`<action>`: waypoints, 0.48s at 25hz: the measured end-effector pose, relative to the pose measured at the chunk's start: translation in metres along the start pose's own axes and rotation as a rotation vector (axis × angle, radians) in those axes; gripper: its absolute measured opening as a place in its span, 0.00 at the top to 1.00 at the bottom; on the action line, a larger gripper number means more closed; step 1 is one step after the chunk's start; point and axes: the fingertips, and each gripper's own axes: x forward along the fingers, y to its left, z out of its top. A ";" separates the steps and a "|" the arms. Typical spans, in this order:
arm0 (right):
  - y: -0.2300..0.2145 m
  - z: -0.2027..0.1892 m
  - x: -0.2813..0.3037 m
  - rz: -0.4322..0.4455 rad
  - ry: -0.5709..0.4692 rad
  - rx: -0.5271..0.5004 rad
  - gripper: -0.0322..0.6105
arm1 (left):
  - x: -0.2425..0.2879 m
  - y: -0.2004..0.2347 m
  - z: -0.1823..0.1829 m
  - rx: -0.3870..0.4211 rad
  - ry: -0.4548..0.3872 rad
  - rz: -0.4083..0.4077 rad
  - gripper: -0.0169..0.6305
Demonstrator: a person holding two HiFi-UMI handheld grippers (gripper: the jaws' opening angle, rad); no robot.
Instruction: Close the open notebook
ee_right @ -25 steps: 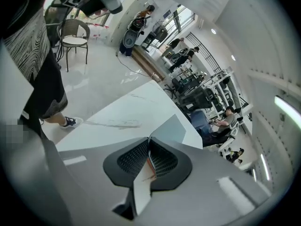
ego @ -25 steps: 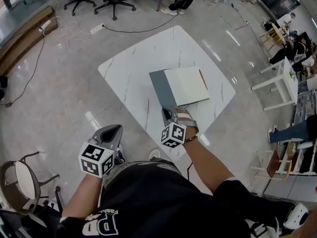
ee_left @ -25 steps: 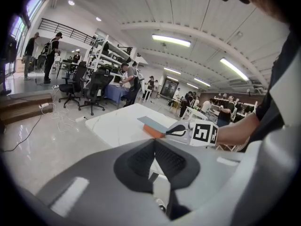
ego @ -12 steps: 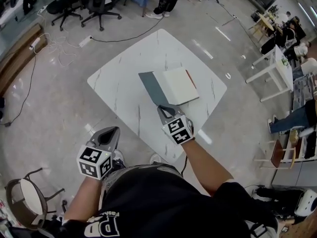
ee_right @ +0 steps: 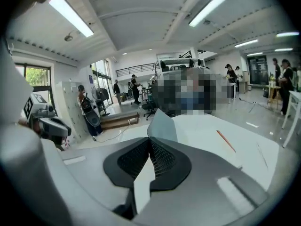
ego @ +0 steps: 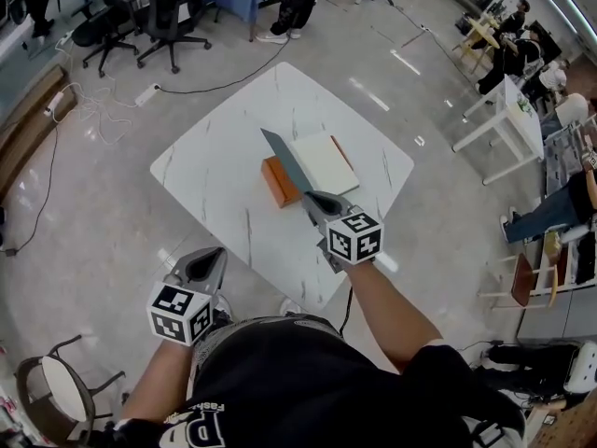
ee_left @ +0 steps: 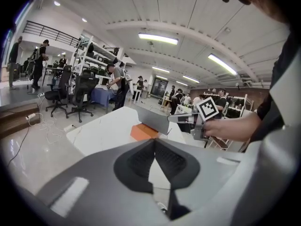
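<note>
The notebook (ego: 322, 161) lies open on the white marble table (ego: 215, 175), its white page facing up. My right gripper (ego: 311, 197) is shut on the near corner of the grey cover leaf (ego: 283, 160), which stands nearly upright above the orange cover (ego: 277, 185). In the right gripper view the grey leaf (ee_right: 162, 125) rises straight out of my right gripper (ee_right: 149, 140), with the white page (ee_right: 207, 135) to its right. My left gripper (ego: 213, 258) hangs shut and empty off the table's near edge, close to my body. The left gripper view shows the raised leaf (ee_left: 153, 120) and orange cover (ee_left: 143, 132) ahead.
Office chairs (ego: 168, 17) stand beyond the table's far corner, with a power strip and cables (ego: 140, 94) on the floor. A white side table (ego: 494, 119) and seated people are at the right. A chair (ego: 56, 390) stands at my lower left.
The right gripper has lifted the grey leaf from flat on the table to nearly upright, uncovering the orange cover beneath it. The left gripper stayed near my body.
</note>
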 end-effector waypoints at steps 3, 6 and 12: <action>-0.014 0.006 -0.008 -0.009 -0.030 0.049 0.94 | 0.004 -0.004 0.001 0.008 0.003 -0.002 0.88; -0.025 0.010 -0.014 -0.021 -0.052 0.076 0.94 | 0.007 -0.008 0.004 0.015 0.000 -0.006 0.88; -0.051 0.020 -0.024 -0.067 -0.091 0.103 0.94 | 0.013 -0.014 0.010 0.027 -0.012 -0.014 0.88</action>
